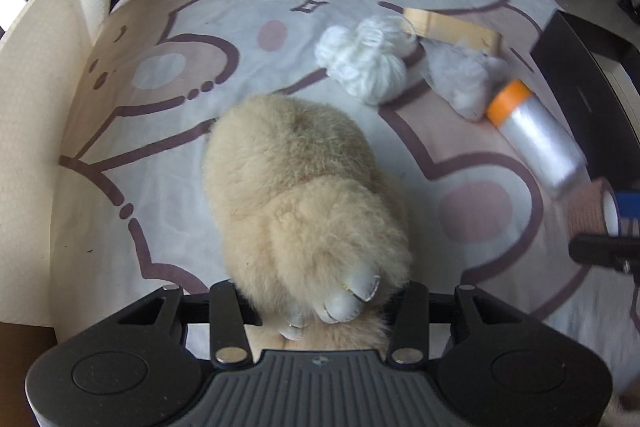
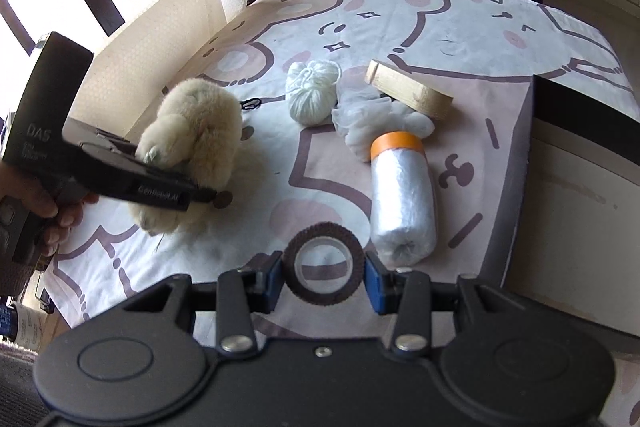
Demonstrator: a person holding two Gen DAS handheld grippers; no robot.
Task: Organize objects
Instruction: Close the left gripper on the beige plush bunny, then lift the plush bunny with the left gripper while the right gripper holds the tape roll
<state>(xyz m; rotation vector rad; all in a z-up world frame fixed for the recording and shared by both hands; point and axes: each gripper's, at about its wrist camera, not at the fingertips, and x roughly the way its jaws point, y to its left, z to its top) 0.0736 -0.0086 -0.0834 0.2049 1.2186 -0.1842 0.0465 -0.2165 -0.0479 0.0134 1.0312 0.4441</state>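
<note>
The left gripper (image 1: pixel 316 311) pinches the plush toy (image 1: pixel 304 195), whose body stretches far of the jaws; the right gripper (image 2: pixel 324 275) clamps a tape ring (image 2: pixel 324 227).

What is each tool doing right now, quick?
Left tool: closed on the plush toy.
Right tool: closed on the brown tape roll.

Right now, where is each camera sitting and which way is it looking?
Left wrist: on the left claw, looking down at the plush toy it grips; own fingers show.
Right wrist: on the right claw, looking down over its brown tape roll; a hand shows.
Both share the toy, yarn ball, plastic roll.
</note>
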